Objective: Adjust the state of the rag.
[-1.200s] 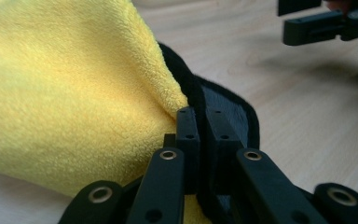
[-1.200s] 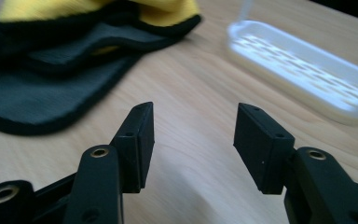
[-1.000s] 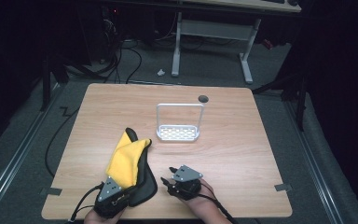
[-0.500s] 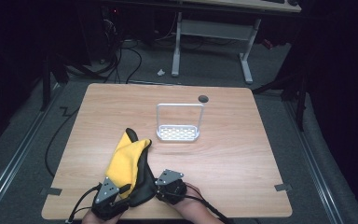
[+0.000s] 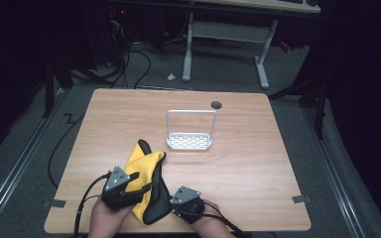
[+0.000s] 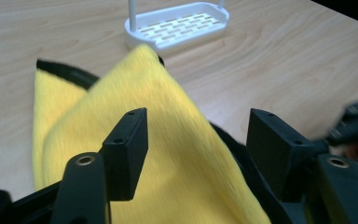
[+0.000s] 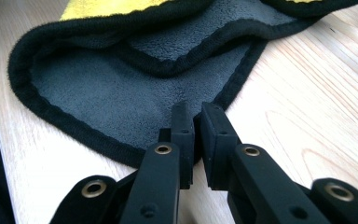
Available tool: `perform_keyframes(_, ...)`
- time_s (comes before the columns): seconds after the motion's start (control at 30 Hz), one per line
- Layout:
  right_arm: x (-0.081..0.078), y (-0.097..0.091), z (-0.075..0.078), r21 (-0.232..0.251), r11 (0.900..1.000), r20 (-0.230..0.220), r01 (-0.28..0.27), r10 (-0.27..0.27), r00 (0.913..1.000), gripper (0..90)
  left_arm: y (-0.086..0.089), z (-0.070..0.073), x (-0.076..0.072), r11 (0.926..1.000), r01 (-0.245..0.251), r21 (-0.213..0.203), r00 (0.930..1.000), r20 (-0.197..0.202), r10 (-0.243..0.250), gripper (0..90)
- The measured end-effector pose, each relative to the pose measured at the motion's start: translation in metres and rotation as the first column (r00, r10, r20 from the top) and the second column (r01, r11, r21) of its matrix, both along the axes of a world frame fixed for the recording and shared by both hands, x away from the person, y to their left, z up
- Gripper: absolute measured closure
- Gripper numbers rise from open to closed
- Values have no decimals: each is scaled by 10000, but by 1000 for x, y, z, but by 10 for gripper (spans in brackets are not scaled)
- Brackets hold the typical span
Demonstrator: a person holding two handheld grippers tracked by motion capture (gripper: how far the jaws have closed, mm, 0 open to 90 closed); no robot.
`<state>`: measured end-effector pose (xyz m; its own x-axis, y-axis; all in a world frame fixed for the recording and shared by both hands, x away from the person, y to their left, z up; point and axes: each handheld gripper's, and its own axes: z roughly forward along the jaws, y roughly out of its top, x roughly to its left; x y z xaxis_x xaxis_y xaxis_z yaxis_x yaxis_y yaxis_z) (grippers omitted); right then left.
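Observation:
A cloth, yellow [image 5: 141, 161] on one face and dark grey with a black hem on the other [image 5: 157, 206], lies folded on the table's near left. My left gripper [image 5: 141, 182] hovers just over the yellow fold [image 6: 144, 88]; its jaws [image 6: 200, 126] have just been opening and stand wide, pressing on nothing. My right gripper [image 5: 171, 205] reaches in from the right at the cloth's near corner. Its jaws have just been closing, and the tips [image 7: 198, 114] now pinch the black hem of the grey face [image 7: 121, 88].
A small white slotted rack with a tall hoop handle [image 5: 189, 141] [image 6: 182, 25] stands mid-table, beyond the cloth. A dark round hole [image 5: 216, 104] sits near the far edge of the wooden table [image 5: 263, 163]. Desk legs and cables lie on the floor behind.
The left gripper let go of the cloth, opened wide and rose away from the near edge. The right gripper shifted slightly left and closed on the cloth's hem.

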<state>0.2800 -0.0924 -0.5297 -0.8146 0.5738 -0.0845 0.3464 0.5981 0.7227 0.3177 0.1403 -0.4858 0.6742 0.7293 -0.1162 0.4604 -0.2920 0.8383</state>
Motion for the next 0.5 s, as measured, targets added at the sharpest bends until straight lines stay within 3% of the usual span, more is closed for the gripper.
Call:
perform_keyframes(0.2, -5, -9, 0, 33, 9999, -22, 110, -110, 9999, 848, -25, 6, 37, 9997, -231, 43, 9993, -296, 232, 340)
perform_keyframes(0.33, -4, -11, 0, 53, 10000, -11, 67, -67, 10000, 848, -43, 3, 48, 9980, -134, 614, 9987, -489, 164, 357)
perform_keyframes(0.4, -5, -10, 0, 15, 9999, -6, 103, -103, 9999, 849, -47, 0, 52, 9934, -310, 1108, 9973, -630, 382, 576)
perform_keyframes(0.43, -5, -10, 0, 15, 9999, -6, 103, -103, 9999, 849, -46, 0, 53, 9921, -367, 1196, 9971, -612, 442, 576)
perform_keyframes(0.47, -5, -11, 1, -103, 9999, 64, 115, -114, 9999, 858, -44, 0, 53, 9909, -377, 1290, 9973, -579, 455, 776)
perform_keyframes(0.5, -5, -11, 1, -103, 9999, 64, 115, -114, 9999, 858, -41, 2, 51, 9907, -374, 1305, 9980, -452, 436, 776)
